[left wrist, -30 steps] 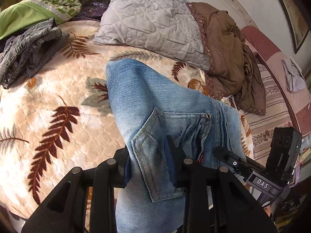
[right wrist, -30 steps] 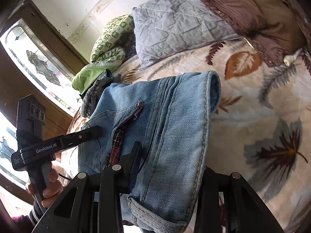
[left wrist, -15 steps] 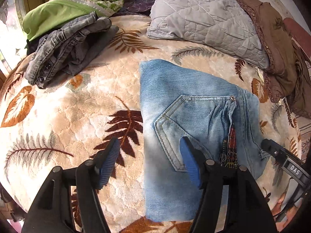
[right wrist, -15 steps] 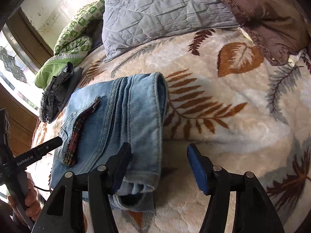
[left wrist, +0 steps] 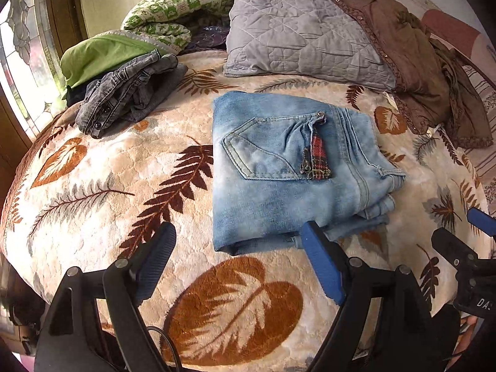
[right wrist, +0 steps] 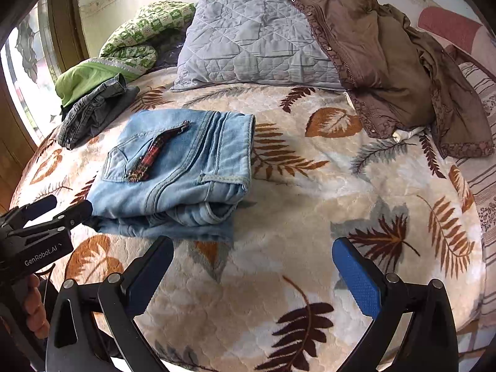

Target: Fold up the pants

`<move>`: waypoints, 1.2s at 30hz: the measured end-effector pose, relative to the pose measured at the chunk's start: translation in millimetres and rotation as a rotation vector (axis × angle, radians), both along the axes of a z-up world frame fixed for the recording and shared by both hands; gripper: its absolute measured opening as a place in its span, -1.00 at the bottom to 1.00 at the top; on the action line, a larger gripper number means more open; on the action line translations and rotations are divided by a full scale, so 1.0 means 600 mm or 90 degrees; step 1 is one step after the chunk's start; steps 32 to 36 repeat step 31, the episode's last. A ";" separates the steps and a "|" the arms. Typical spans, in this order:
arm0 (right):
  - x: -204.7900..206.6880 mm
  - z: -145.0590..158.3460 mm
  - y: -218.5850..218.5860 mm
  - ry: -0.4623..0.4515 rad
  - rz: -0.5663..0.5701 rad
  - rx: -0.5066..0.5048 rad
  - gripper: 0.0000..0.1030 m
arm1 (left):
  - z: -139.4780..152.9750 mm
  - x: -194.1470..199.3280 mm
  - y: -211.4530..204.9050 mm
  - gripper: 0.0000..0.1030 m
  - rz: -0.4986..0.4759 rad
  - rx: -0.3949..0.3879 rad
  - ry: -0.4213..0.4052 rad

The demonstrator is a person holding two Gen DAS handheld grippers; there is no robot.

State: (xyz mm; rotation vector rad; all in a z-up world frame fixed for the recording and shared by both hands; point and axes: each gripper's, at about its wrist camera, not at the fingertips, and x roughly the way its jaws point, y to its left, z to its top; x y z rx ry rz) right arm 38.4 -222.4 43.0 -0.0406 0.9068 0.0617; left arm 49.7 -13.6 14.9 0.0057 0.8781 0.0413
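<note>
A pair of light blue pants (left wrist: 288, 167) lies folded in a compact stack on the leaf-patterned bed cover (left wrist: 93, 186), back pocket and red plaid trim facing up. My left gripper (left wrist: 237, 235) hovers just short of the stack's near edge. Its jaws are opening and nothing is between them. In the right wrist view the pants (right wrist: 179, 167) lie ahead to the left. My right gripper (right wrist: 252, 245) stands over bare cover beside their near right corner, jaws opening wide and empty. Each gripper shows at the edge of the other's view: the right (left wrist: 458, 229), the left (right wrist: 66, 206).
A crumpled grey denim garment (left wrist: 124, 93) and a green blanket (left wrist: 108, 52) lie at the back left by the window. A grey quilted pillow (left wrist: 297, 34) and a brown garment (left wrist: 418, 62) sit at the back. A hand (right wrist: 34, 303) holds the left gripper's handle.
Both grippers let go of the pants, opened and drew back toward the bed's near edge. The pants, held up a second ago, now lie folded on the cover.
</note>
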 end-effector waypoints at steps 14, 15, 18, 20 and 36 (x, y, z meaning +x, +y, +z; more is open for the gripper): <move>-0.078 0.010 0.002 -0.051 0.015 -0.050 0.99 | -0.017 -0.046 -0.022 0.63 -0.064 0.048 0.028; -0.080 0.010 0.000 -0.051 0.014 -0.050 0.99 | -0.018 -0.048 -0.021 0.63 -0.068 0.045 0.031; -0.080 0.008 -0.007 -0.046 0.009 -0.044 0.99 | -0.022 -0.054 -0.020 0.63 -0.077 0.042 0.035; -0.078 0.004 -0.011 -0.039 0.004 -0.038 0.99 | -0.024 -0.054 -0.020 0.63 -0.087 0.026 0.044; -0.072 -0.003 -0.018 -0.026 -0.002 -0.033 0.99 | 0.001 -0.056 -0.037 0.65 -0.112 -0.021 0.028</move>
